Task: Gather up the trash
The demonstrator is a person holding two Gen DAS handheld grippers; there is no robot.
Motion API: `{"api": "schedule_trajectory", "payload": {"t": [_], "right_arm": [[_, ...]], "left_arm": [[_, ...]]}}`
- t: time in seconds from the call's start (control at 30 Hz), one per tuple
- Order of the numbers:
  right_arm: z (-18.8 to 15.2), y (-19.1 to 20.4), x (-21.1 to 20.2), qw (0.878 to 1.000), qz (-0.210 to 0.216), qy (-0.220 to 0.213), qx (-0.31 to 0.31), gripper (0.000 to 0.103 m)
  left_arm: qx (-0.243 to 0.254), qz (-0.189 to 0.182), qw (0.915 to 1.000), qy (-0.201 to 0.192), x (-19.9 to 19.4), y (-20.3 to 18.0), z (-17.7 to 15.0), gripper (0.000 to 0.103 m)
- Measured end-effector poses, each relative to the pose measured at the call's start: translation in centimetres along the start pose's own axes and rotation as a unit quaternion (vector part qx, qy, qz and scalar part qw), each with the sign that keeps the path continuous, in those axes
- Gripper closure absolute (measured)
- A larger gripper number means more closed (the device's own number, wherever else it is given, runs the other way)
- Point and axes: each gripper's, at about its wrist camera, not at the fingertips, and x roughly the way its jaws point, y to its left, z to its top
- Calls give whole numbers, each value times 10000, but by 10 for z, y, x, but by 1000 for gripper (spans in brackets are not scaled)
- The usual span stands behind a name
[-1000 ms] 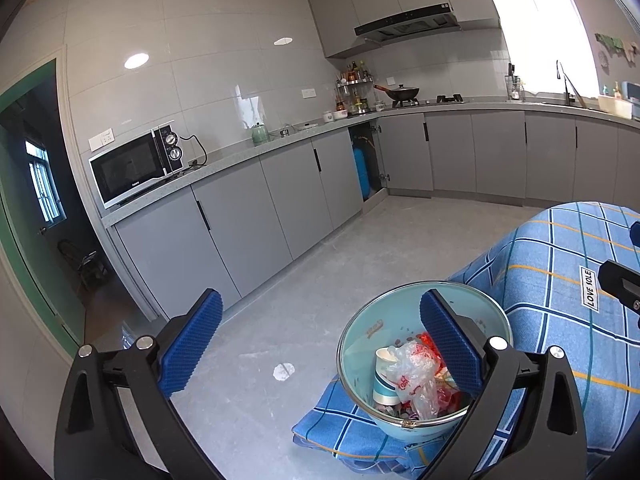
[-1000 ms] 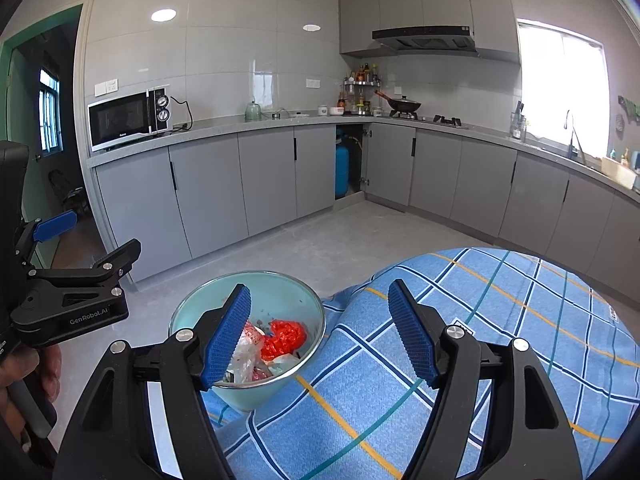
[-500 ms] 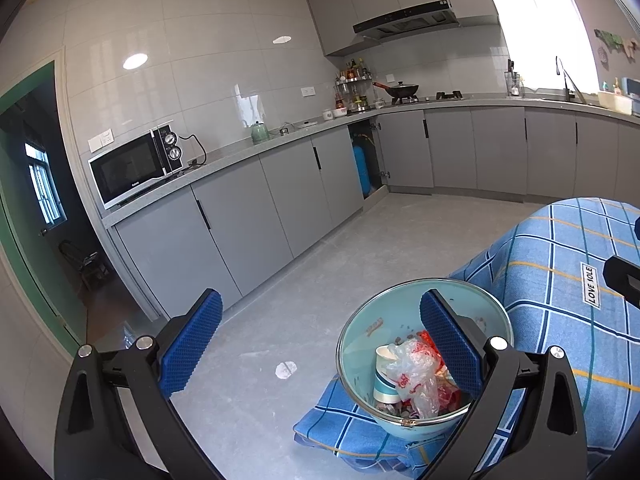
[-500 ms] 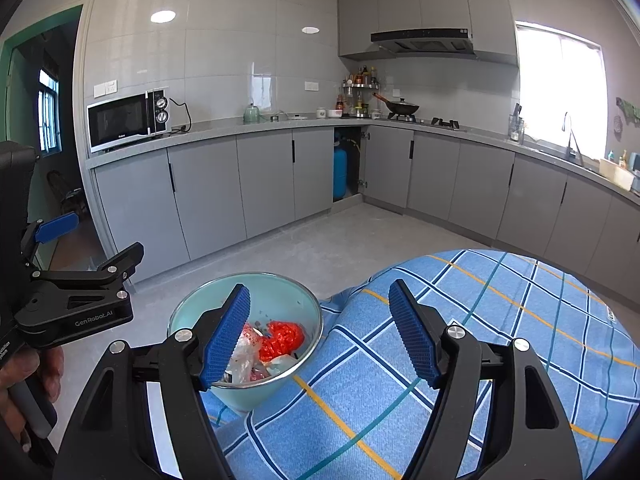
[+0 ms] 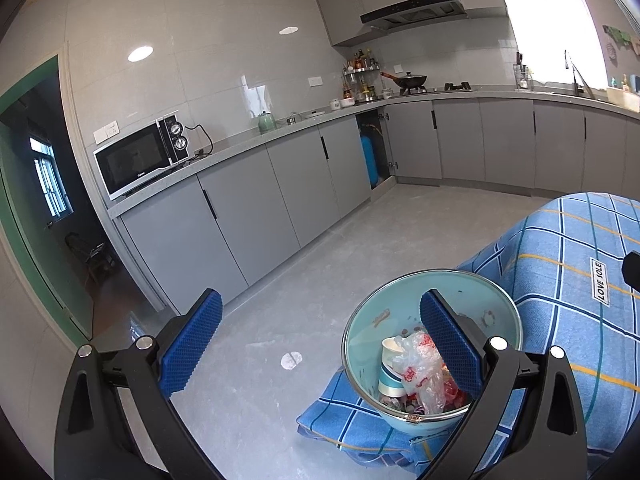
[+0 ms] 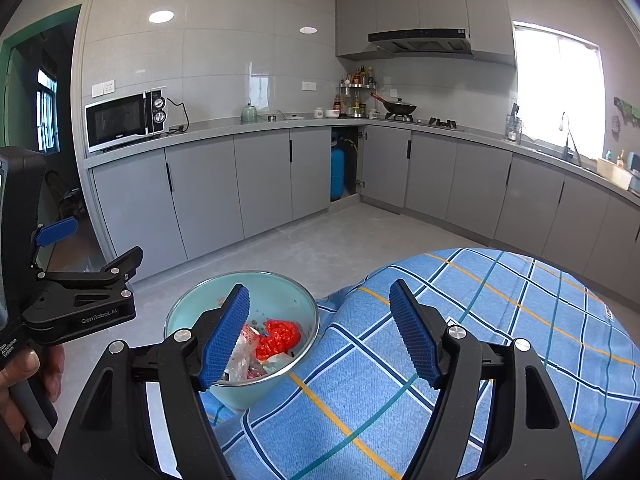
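Observation:
A pale teal bowl (image 5: 460, 292) stands on the corner of a table covered by a blue plaid cloth (image 5: 560, 280). Inside lie a paper cup (image 5: 390, 368), a crumpled clear plastic bag (image 5: 420, 372) and a red wrapper (image 6: 278, 334). My left gripper (image 5: 320, 300) hovers open above and short of the bowl, its right finger in front of the trash, nothing between its pads. My right gripper (image 6: 319, 292) is open over the cloth (image 6: 480, 320), with the bowl (image 6: 272, 292) behind its left finger. The left gripper (image 6: 80, 304) and the hand (image 6: 24, 380) holding it show at the left of the right wrist view.
Grey kitchen cabinets (image 5: 280, 200) run along the far walls, with a microwave (image 5: 140, 160) on the counter. A blue gas cylinder (image 6: 338, 172) stands in an open cabinet. A white scrap (image 5: 291, 360) lies on the grey floor. A green-framed doorway (image 5: 36, 200) opens at the left.

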Motion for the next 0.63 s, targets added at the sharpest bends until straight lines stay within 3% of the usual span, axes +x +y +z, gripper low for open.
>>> {"api": "schedule_trajectory", "payload": {"t": [0.63], "right_arm": [[-1,-6,0,10000,-30,-14,43,28]], "left_arm": [[0,-50,9999,-96,-4,0,1,6]]}}
